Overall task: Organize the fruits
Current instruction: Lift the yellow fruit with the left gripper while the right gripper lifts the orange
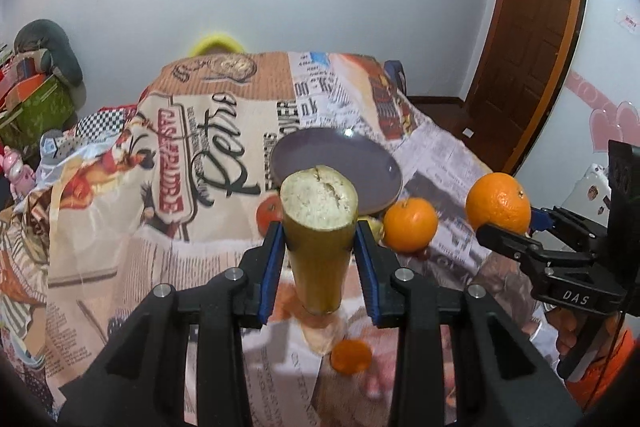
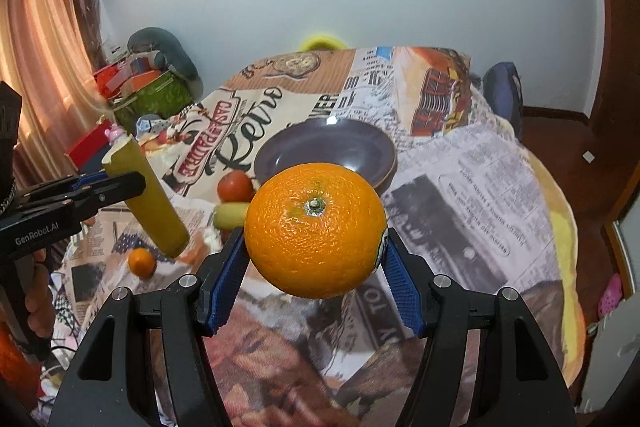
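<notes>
Left wrist view: the left gripper [image 1: 320, 227] has its blue ribbed pads clamped on a cut banana piece [image 1: 318, 227], a yellow-green cylinder with a pale, crumbly cut face, held clear above the printed tablecloth [image 1: 448, 163]. Behind it a smooth, shallow purple plate [image 1: 372, 163] sits toward the cloth's far edge. A loose orange [image 1: 411, 225] lies just beside the plate's near rim, and a small orange [image 1: 351, 357] lies nearer.

Right wrist view: the right gripper [image 2: 316, 259] is closed on a big orange [image 2: 316, 229] (dimpled skin, stem facing the camera), held above the cloth. Near the plate's near rim lie a tomato [image 2: 236, 186] and a second banana piece [image 2: 232, 215].
</notes>
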Demonstrator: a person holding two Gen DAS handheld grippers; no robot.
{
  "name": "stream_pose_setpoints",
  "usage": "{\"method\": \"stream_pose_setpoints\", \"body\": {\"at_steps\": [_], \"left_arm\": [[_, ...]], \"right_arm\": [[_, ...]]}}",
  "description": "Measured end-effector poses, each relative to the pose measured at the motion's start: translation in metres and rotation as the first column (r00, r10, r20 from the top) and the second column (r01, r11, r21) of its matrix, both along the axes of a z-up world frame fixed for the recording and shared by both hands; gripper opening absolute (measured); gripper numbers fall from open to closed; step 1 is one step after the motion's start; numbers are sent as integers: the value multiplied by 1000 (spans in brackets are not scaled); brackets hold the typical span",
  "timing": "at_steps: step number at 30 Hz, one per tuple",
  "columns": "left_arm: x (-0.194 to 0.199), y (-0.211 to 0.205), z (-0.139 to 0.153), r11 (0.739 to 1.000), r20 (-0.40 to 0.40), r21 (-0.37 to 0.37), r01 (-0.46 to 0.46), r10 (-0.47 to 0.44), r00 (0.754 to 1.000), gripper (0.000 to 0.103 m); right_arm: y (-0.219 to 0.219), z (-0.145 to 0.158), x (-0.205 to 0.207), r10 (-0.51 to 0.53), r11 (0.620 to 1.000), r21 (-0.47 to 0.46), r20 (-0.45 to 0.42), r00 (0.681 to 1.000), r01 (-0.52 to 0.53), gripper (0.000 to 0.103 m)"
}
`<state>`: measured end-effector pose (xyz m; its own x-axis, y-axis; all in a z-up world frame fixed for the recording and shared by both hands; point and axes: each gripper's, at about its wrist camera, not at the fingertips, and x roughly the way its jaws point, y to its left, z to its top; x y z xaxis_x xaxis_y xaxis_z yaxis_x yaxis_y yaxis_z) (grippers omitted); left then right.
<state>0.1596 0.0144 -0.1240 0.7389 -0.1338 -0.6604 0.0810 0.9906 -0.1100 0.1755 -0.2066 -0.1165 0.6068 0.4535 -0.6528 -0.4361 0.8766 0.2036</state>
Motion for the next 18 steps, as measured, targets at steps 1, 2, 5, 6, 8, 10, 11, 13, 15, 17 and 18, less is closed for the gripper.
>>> {"method": "stream_pose_setpoints", "body": {"at_steps": [1, 2, 5, 6, 8, 10, 11, 13, 15, 17, 18], "left_arm": [[4, -1, 3, 1000, 6, -7, 5, -5, 1000, 35], [6, -1, 5, 1000, 11, -11, 9, -9, 1000, 35], [15, -5, 12, 1000, 33, -6, 15, -15, 999, 35], [17, -6, 13, 1000, 38, -6, 16, -15, 999, 35], [25, -8, 16, 1000, 48, -13, 17, -16, 999, 35], [33, -10, 16, 1000, 55, -13, 17, -17, 998, 35], [38, -12, 16, 1000, 56, -9, 17, -16, 998, 35], [48, -14, 14, 1000, 53, -5, 17, -17, 998, 35], [59, -17, 12, 1000, 52, -2, 21, -20, 998, 35], [67, -18, 11, 1000, 52, 0, 22, -22, 998, 35], [72, -19, 10, 1000, 51, 0, 25, -25, 998, 35]], "right_arm": [[0, 1, 2, -1, 1000, 0, 6, 1000, 1, 62], [-1, 3, 5, -3, 1000, 0, 12, 1000, 3, 62], [-2, 7, 14, -8, 1000, 1, 28, 1000, 8, 62], [-2, 8, 17, -10, 1000, 1, 33, 999, 10, 62], [-1, 10, 24, -13, 1000, -2, 43, 999, 13, 62], [0, 11, 31, -15, 1000, -2, 49, 999, 15, 62], [0, 11, 32, -15, 1000, -2, 53, 998, 15, 62], [1, 12, 38, -16, 1000, 1, 60, 998, 16, 62], [3, 13, 44, -16, 1000, 2, 68, 998, 16, 62], [4, 13, 51, -16, 1000, -2, 75, 997, 17, 62], [5, 13, 55, -16, 1000, -5, 79, 997, 17, 62]]}}
